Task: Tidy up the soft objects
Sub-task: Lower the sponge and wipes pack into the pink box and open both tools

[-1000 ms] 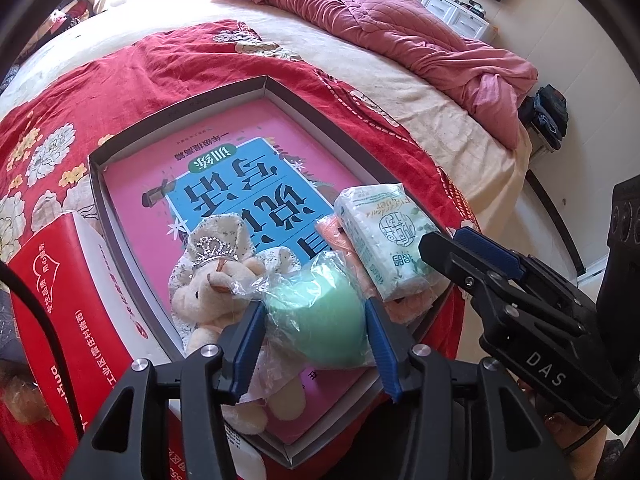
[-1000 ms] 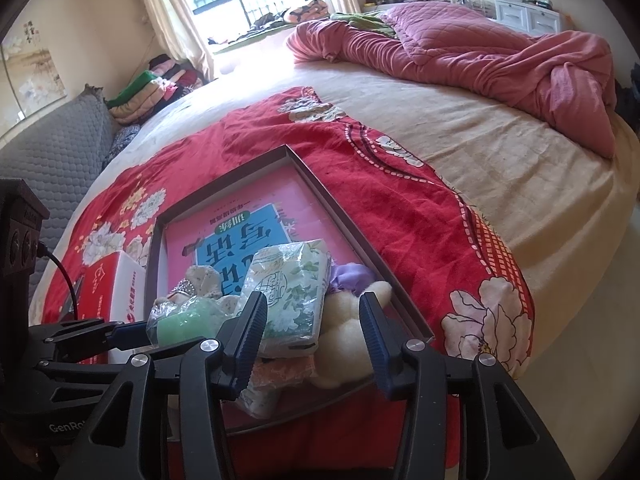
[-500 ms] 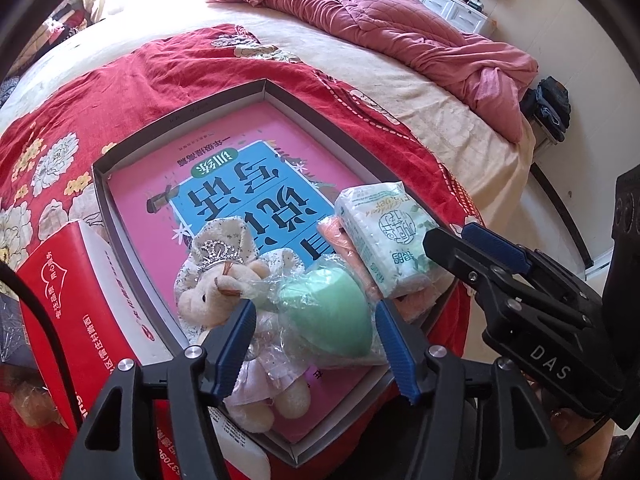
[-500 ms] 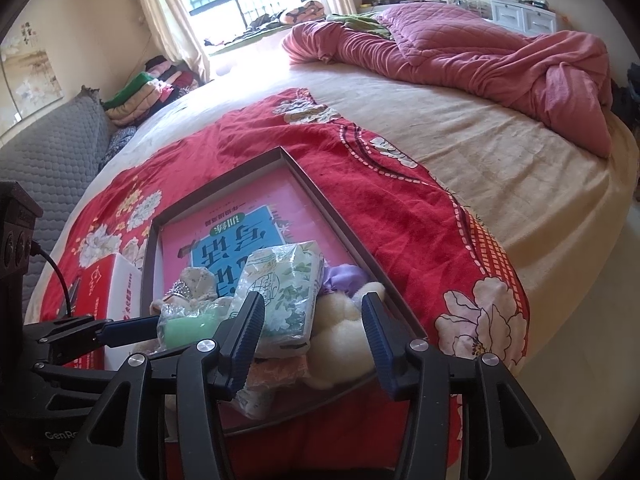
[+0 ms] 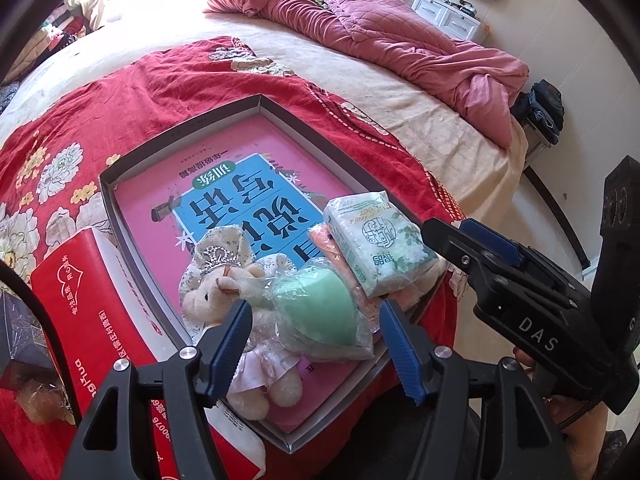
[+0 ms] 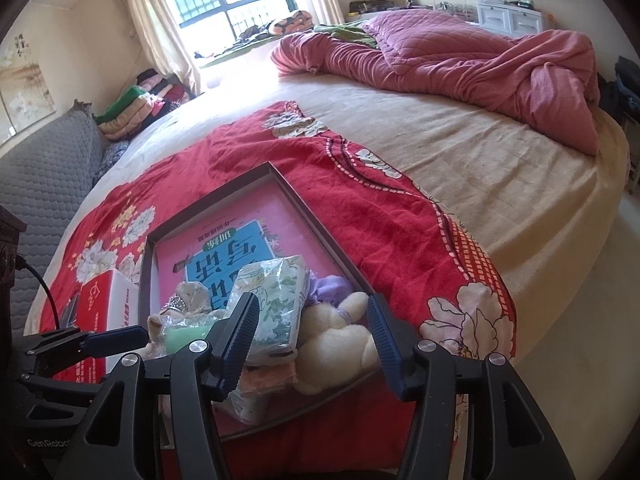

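A shallow grey box [image 5: 280, 110] with a pink and blue book in it lies on a red flowered cloth on the bed. At its near end lie a cream teddy with a crown [image 5: 224, 280], a green heart-shaped sponge in clear plastic [image 5: 324, 308], a tissue pack [image 5: 376, 240] and an orange cloth [image 5: 340, 260]. My left gripper [image 5: 314, 346] is open, its fingers either side of the green sponge and apart from it. My right gripper [image 6: 308, 344] is open and empty over the tissue pack [image 6: 276, 300] and a cream plush with a purple bow [image 6: 336, 344].
A red tissue box [image 5: 84, 308] lies left of the grey box. A crumpled pink quilt [image 5: 384, 36] lies at the far side of the bed. The bed's edge and the floor [image 6: 580, 360] are to the right. A grey sofa [image 6: 36, 184] stands at the left.
My left gripper has opened off the green sponge and pulled back a little; the sponge now rests in the box. My right gripper has drawn back slightly.
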`<state>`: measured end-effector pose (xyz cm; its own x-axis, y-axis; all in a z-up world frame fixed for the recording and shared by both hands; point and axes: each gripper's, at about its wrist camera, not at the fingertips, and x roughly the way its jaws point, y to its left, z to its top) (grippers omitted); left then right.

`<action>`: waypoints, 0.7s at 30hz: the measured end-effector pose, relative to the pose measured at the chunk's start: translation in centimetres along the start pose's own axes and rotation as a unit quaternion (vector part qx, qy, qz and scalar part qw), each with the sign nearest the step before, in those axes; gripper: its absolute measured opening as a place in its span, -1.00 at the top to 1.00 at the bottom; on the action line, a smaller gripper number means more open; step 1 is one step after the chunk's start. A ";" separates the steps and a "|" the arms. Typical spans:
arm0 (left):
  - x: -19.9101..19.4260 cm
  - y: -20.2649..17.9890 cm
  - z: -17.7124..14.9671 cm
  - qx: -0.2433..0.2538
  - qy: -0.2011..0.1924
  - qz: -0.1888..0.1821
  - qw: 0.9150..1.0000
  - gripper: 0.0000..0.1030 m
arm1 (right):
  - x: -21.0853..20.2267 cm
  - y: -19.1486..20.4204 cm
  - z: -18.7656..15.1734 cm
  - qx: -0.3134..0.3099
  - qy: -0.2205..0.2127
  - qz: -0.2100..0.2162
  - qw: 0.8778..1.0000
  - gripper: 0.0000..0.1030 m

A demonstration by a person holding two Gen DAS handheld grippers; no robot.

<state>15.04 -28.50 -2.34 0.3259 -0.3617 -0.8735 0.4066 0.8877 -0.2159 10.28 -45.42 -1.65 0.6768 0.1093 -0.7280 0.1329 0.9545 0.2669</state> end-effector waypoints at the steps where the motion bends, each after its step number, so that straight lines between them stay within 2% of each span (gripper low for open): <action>1: -0.2 0.0 0.0 0.000 -0.003 0.001 1.000 -0.31 | -0.1 0.0 0.1 0.000 -0.003 -0.001 1.000 -0.19; 3: -0.6 0.0 0.0 0.000 -0.007 0.002 1.000 -0.35 | -0.5 0.0 0.2 -0.001 -0.011 -0.003 1.000 -0.38; 4: -0.8 0.1 0.0 -0.001 -0.009 0.002 1.000 -0.36 | -0.6 0.1 0.2 -0.001 -0.012 -0.002 1.000 -0.40; 18: -5.5 1.0 -0.4 -0.018 -0.051 0.004 0.999 -0.50 | -3.0 1.5 0.9 -0.020 -0.050 -0.004 0.999 -0.42; 21: -6.8 1.5 -0.7 -0.022 -0.063 0.009 0.998 -0.51 | -3.7 2.4 1.1 -0.033 -0.062 0.002 0.998 -0.51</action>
<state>12.87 -24.47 2.99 0.4377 -0.3766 -0.8165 0.3636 0.9046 -0.2224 8.94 -43.83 2.37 0.7621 0.0817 -0.6423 0.0853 0.9707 0.2246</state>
